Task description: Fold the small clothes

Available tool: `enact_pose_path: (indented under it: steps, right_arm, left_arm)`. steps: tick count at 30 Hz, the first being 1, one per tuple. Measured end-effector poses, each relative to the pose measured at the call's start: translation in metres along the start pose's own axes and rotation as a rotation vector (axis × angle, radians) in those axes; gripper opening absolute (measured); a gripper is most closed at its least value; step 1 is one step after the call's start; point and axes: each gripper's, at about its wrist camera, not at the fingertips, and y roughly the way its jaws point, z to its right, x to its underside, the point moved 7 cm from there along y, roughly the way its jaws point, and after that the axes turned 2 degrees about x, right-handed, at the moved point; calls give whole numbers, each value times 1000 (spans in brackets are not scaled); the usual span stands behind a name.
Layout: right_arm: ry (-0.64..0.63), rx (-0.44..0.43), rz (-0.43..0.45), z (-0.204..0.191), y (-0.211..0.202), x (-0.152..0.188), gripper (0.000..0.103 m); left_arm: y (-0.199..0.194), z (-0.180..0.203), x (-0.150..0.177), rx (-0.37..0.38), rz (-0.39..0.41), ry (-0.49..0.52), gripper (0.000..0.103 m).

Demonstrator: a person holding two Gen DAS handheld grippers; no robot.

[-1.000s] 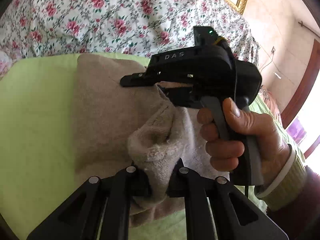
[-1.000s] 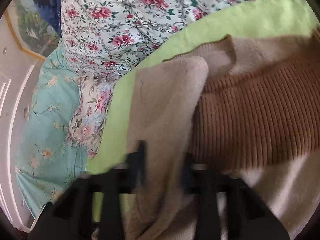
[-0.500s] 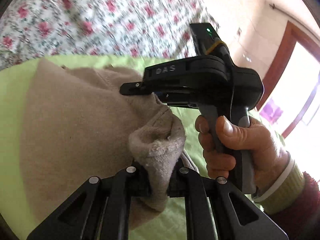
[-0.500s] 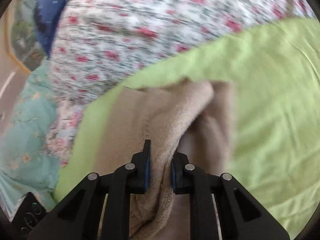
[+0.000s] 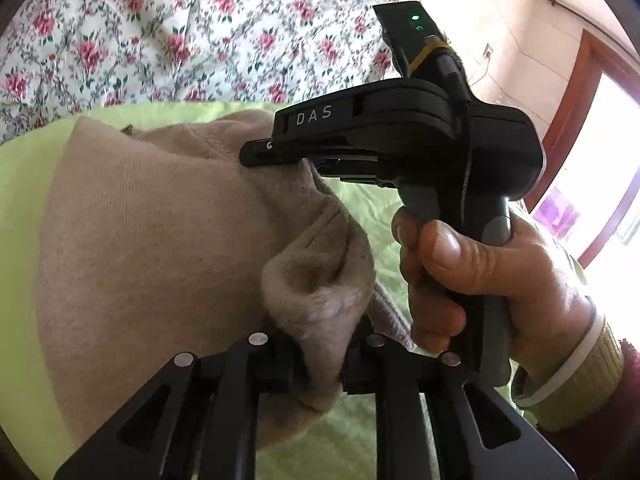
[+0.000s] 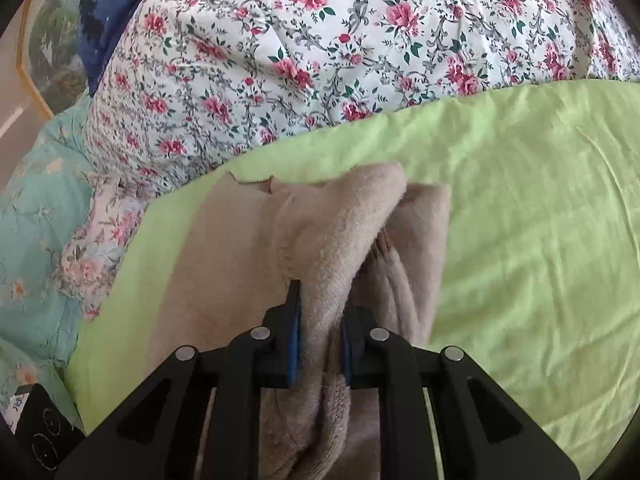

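Right now, near to far, you are looking at this:

Left gripper (image 5: 322,354): your black two-finger tool is pinched on a bunched fold of the beige fleecy knit garment (image 5: 152,240); cloth fills the gap between the fingers.

Right gripper (image 6: 318,344): its blue-padded fingers are pressed together on another thick fold of the same garment (image 6: 336,248); from the left camera you see it side-on, nose buried in the cloth (image 5: 280,152).

Right hand (image 5: 472,280): wrapped around the grey handle.

Garment look: soft, fuzzy, plain beige, doubled over in layers, with a rolled hem bulging at each pinch.

Garment place: lying on the light green bed sheet (image 6: 540,220), lifted only where you grip it.

Writing: "DAS" in pale letters on the right gripper's black body (image 5: 314,114).

Garment direction: in the right view its long axis runs away from you, toward the white quilt with pink roses (image 6: 320,40).
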Motion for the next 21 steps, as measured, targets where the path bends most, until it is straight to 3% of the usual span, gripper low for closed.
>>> enact_pose_path:
  steps: [5,10,11,15,18,21]
  right_arm:
    - [1,82,-48,14,15,14,19]
    - [32,136,-21,30,-10,22,27]
    - [39,146,-13,31,-19,24,30]
    - [61,118,4,30,-42,33,73]
    - [74,52,4,23,-44,45,79]
    - [95,33,-48,25,-28,54,79]
  left_arm:
    - [-10,-9,19,40,-65,-9,28]
    - [-64,-20,21,32,-1,7,64]
    - [-72,-26,19,21,13,3,75]
    - [-97,-74,1,-55,72,-84,98]
    - [-91,-119,-10,-77,64,-211,99]
    - [-73,-142,-15,-25,29,-294,99]
